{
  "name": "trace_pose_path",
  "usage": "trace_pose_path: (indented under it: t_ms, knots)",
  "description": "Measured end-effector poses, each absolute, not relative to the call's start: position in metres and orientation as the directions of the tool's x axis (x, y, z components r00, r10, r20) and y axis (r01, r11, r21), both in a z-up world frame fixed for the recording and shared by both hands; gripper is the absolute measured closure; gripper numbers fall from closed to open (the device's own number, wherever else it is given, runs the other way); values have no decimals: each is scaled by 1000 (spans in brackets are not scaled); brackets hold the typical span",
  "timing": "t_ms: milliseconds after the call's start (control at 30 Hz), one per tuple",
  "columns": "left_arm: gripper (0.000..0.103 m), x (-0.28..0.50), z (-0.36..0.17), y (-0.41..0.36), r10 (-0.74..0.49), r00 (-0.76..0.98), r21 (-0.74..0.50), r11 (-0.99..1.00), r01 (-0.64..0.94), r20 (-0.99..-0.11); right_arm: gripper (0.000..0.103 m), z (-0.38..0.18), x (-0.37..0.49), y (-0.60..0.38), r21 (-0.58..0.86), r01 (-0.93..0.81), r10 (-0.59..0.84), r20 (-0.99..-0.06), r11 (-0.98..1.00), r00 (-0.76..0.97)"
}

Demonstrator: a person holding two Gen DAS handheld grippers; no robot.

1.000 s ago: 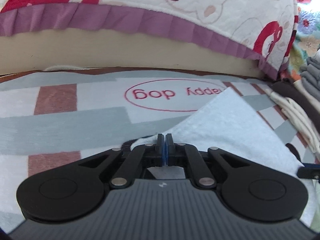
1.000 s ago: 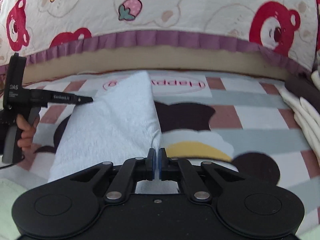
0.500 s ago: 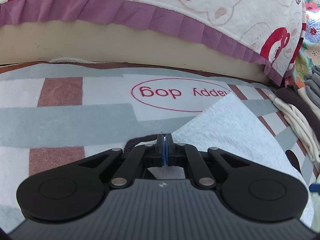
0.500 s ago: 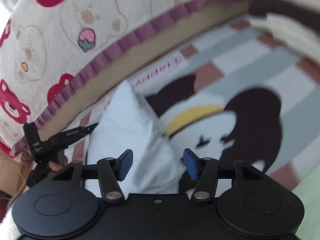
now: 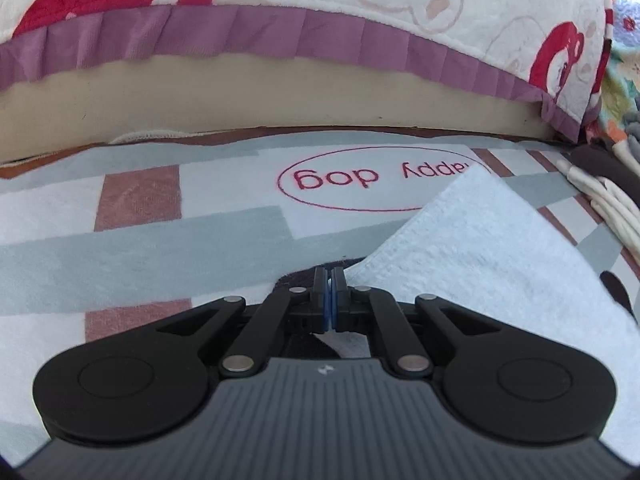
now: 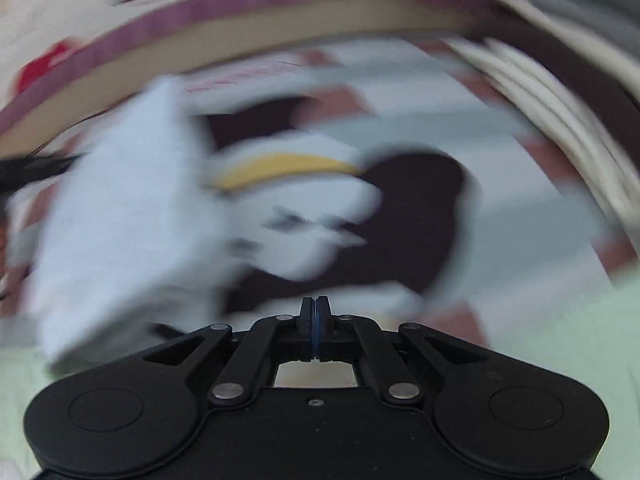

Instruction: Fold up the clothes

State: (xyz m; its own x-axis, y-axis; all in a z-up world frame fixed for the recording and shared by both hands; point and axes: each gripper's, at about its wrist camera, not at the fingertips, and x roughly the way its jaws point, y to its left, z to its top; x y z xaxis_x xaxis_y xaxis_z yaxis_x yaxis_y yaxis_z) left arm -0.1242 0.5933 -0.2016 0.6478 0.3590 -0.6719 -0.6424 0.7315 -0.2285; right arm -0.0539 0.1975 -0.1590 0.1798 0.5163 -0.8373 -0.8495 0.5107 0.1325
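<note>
A pale blue-white cloth [image 5: 500, 248] lies on the patterned blanket [image 5: 160, 248], one corner reaching my left gripper [image 5: 330, 284]. That gripper is shut with the cloth's corner at its tips and appears to pinch it. In the blurred right wrist view the same cloth [image 6: 120, 208] lies to the left, partly rumpled. My right gripper [image 6: 315, 304] is shut with nothing between its fingers, above the blanket's dog picture [image 6: 304, 220], to the right of the cloth. A dark smear at the far left edge is the left gripper [image 6: 36, 168] at the cloth's far corner.
A quilt with red bears and a purple frill [image 5: 360, 40] hangs over a beige mattress edge [image 5: 240, 96] behind the blanket. Folded cream and brown clothes [image 5: 608, 208] are stacked at the right, also seen as a stack [image 6: 540, 80]. Pale green fabric [image 6: 560, 340] lies nearest me.
My right gripper opened, let go of the cloth's near corner, shut again empty and swung to the right; the cloth now sits to its left. The left gripper stayed in place.
</note>
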Motion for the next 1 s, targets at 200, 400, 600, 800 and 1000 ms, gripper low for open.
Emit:
trace_pose_path:
  t_ms: [200, 400, 600, 800, 1000]
  knots:
    - [96, -145, -172, 595, 325, 755, -393, 699, -598, -570, 84, -118, -73, 200, 122, -904, 643, -742, 411, 192]
    - [88, -142, -177, 583, 155, 697, -456, 655, -603, -700, 52, -105, -172, 260, -29, -999, 715, -699, -21, 5]
    - [66, -172, -195, 588, 13, 722, -646, 436, -627, -692, 49, -134, -247, 312, -276, -915, 672, -741, -294, 8]
    - [76, -157, -223, 580, -26, 766, -714, 385, -585, -642, 76, -158, -259, 318, -419, -835, 656, -748, -357, 95]
    - [80, -145, -217, 579, 35, 779, -681, 463, -568, -626, 77, -159, -250, 283, -369, -878, 651, -754, -304, 91]
